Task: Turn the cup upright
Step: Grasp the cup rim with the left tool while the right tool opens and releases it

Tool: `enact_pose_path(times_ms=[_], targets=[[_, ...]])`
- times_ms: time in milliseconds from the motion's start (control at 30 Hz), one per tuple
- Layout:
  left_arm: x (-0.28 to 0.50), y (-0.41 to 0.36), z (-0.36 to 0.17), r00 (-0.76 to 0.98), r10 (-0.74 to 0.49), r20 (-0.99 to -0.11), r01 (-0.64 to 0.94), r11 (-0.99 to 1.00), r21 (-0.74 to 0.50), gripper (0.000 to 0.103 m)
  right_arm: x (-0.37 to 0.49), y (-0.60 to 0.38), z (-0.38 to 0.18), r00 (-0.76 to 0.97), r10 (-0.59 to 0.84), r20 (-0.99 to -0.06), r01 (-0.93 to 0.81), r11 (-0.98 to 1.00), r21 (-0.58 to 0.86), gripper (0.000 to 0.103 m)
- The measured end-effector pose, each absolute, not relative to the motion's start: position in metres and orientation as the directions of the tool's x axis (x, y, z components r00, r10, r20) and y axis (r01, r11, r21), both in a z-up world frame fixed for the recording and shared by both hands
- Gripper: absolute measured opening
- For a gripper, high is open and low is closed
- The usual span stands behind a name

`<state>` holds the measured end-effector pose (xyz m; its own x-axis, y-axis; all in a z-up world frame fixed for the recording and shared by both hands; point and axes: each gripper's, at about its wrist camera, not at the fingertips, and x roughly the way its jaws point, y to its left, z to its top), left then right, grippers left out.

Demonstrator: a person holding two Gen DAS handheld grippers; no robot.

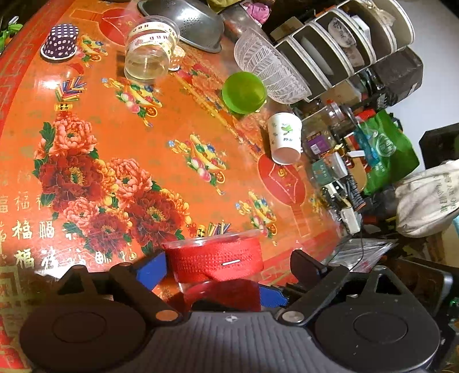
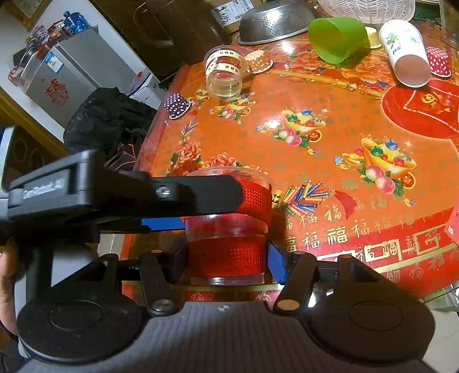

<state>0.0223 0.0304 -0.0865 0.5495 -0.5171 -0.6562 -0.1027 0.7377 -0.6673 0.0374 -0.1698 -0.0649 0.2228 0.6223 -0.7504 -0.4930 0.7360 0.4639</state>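
A clear plastic cup with red tape bands (image 1: 215, 259) (image 2: 229, 229) sits between both grippers near the table's front edge, rim uppermost in the right wrist view. My left gripper (image 1: 212, 275) is shut on the cup, blue pads on its sides. In the right wrist view my left gripper's finger (image 2: 183, 195) reaches in from the left across the cup's upper band. My right gripper (image 2: 226, 258) is shut on the cup's lower band near its base.
On the red floral tablecloth (image 1: 172, 160) are a clear cup with white tape (image 1: 149, 48), a green cup on its side (image 1: 243, 93), a white paper cup on its side (image 1: 284, 137), a purple dotted cup upside down (image 1: 60, 41), a steel colander (image 1: 189, 23) and a glass bowl (image 1: 266, 66).
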Motion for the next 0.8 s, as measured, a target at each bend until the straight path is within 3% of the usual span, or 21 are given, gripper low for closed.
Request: enact_pose_path(times_ms=[300,367,533,600,667,800], targets=[[0.026,0.028,-0.093,0.542,-0.495,-0.679,-0.140,0.744,-0.654,0.083,0.035,-0.176,-0.065,0.217,0.639,-0.738,-0.500,0.722,0.478,0.059],[0.026,0.026,-0.093,0.535,-0.489,-0.689,-0.140,0.753,-0.643,0.075,0.034,-0.177,-0.065,0.215,0.641,-0.737,-0.504,0.719,0.478,0.060],[0.026,0.026,-0.094,0.533,-0.490,-0.690,-0.139,0.754,-0.642,0.075,0.034,-0.178,-0.065,0.219,0.641,-0.735,-0.508,0.718,0.475,0.060],[0.026,0.026,-0.095,0.534,-0.489,-0.690,-0.137,0.755,-0.642,0.074,0.032,-0.178,-0.064,0.223,0.639,-0.736,-0.517,0.718,0.467,0.065],[0.026,0.027,-0.096,0.535,-0.492,-0.687,-0.137,0.752,-0.644,0.074,0.030,-0.180,-0.063,0.227,0.641,-0.733,-0.526,0.714,0.461,0.080],[0.023,0.029,-0.096,0.542,-0.493,-0.681,-0.129,0.751,-0.647,0.073,0.026,-0.190,-0.058,0.264,0.643,-0.719,-0.534,0.718,0.446,0.093]])
